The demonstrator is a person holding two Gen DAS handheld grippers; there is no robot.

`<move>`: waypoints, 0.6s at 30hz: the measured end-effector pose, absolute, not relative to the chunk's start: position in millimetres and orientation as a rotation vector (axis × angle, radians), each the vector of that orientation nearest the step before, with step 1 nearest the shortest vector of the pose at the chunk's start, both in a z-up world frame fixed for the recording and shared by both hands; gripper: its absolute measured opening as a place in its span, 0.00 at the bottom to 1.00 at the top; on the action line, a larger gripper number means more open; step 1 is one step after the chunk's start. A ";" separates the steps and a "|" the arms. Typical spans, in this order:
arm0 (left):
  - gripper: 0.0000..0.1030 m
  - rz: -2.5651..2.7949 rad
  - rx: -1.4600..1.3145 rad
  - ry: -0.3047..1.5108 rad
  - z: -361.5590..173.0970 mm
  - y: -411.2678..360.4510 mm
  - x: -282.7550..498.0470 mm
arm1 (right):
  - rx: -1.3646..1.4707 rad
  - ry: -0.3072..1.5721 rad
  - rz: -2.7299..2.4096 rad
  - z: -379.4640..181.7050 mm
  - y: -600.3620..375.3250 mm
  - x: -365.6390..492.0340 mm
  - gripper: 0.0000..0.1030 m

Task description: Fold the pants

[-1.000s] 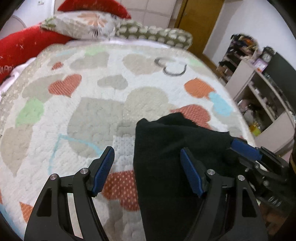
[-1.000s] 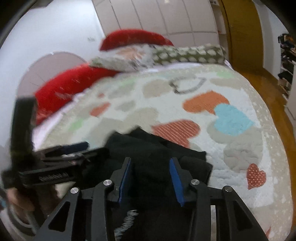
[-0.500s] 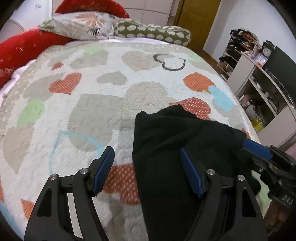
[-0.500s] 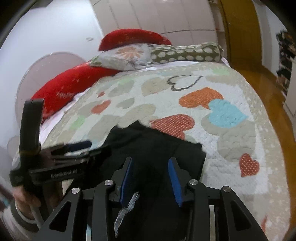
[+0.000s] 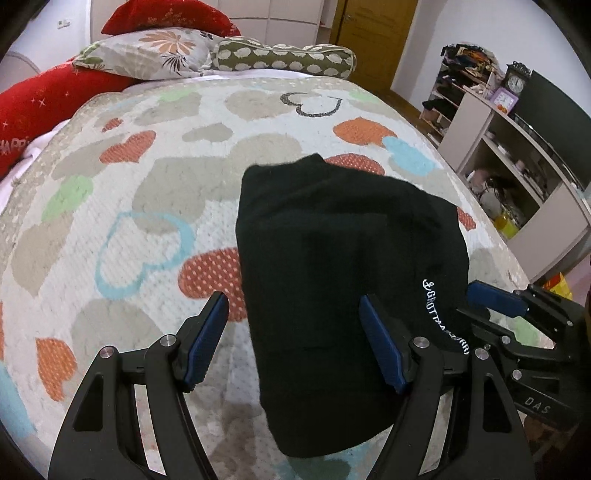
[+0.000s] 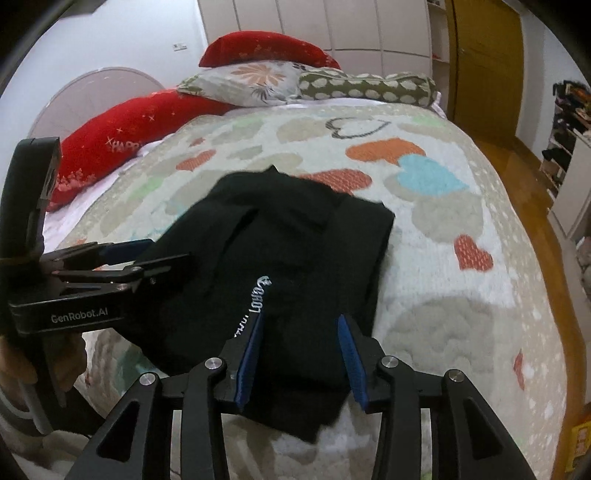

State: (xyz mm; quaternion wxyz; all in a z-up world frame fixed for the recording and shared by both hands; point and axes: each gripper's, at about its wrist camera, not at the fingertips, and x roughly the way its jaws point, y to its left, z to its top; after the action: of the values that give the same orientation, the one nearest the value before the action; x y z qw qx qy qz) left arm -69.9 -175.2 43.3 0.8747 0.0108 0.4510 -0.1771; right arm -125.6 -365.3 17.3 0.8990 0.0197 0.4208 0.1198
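Pants: black pants [image 5: 343, 266] are seen folded into a compact bundle, lying on the heart-patterned quilt [image 5: 155, 206] toward the near edge of the bed; in the right wrist view the same pants [image 6: 295, 251] are shown with several layers stacked and a fold line running down the top.
Lettering: white script lettering [image 5: 439, 314] is seen along the right side of the bundle; it is only partly readable.
Left gripper: the left gripper [image 5: 295, 343] is held with its blue-padded fingers wide apart, straddling the near left part of the pants; nothing is clamped between them, and whether the pads touch the cloth cannot be told.
Right gripper: the right gripper [image 6: 301, 358] is held with its fingers apart over the near right part of the bundle, cloth lying between them but not pinched; in the left wrist view it is seen just beside the right edge of the pants.
Quilt: a cream surface patterned with orange, beige, green and blue hearts is spread beneath everything.
Pillows: a floral pillow [image 5: 147, 51], a green dotted bolster [image 5: 284, 59] and red cushions [image 5: 40, 107] are piled at the far end of the bed.
Surroundings: a shelf unit [image 5: 517, 155] with a clock [image 5: 516, 83] is seen to the right, and a wooden door [image 5: 373, 33] beyond the bed.
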 end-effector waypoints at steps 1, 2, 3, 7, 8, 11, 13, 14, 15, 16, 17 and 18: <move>0.72 -0.371 0.014 0.943 42.3 -175.2 -70.3 | 0.037 0.868 0.247 14.4 -365.9 -126.7 0.40; 0.72 -0.372 0.008 0.945 41.6 -175.2 -70.2 | 0.037 0.862 0.249 12.0 -366.7 -127.7 0.40; 0.72 -0.372 0.003 0.948 41.0 -175.3 -70.1 | 0.046 0.858 0.250 10.2 -368.2 -128.4 0.40; 0.72 -0.367 0.012 0.944 41.6 -176.8 -71.0 | 0.069 0.867 0.248 10.7 -370.2 -127.5 0.44; 0.72 -0.366 0.013 0.945 41.8 -176.8 -71.6 | 0.073 0.870 0.248 11.4 -370.3 -127.3 0.44; 0.72 -0.360 0.013 0.945 42.8 -175.9 -71.2 | 0.096 0.869 0.252 19.6 -371.6 -127.7 0.45; 0.72 -0.357 0.014 0.945 44.2 -175.0 -71.0 | 0.104 0.853 0.259 27.0 -371.7 -129.8 0.45; 0.72 -0.359 0.012 0.948 45.3 -174.2 -70.6 | 0.098 0.847 0.257 29.9 -371.7 -130.1 0.45; 0.72 -0.361 0.009 0.952 46.5 -173.4 -70.2 | 0.093 0.843 0.252 31.9 -371.8 -130.1 0.46; 0.72 -0.360 0.009 0.949 46.4 -173.5 -71.1 | 0.095 0.842 0.248 32.6 -371.6 -130.0 0.46; 0.72 -0.358 0.009 0.947 47.5 -172.8 -71.5 | 0.104 0.842 0.245 33.3 -372.7 -129.2 0.46; 0.72 -0.356 0.010 0.946 48.4 -172.2 -72.0 | 0.115 0.841 0.243 33.9 -373.6 -128.5 0.46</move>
State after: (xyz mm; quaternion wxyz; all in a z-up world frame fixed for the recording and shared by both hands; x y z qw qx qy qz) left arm -72.0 -172.2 48.4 0.8750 0.0047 0.4531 -0.1706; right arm -128.5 -373.6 33.9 0.9042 0.0558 0.4068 0.1177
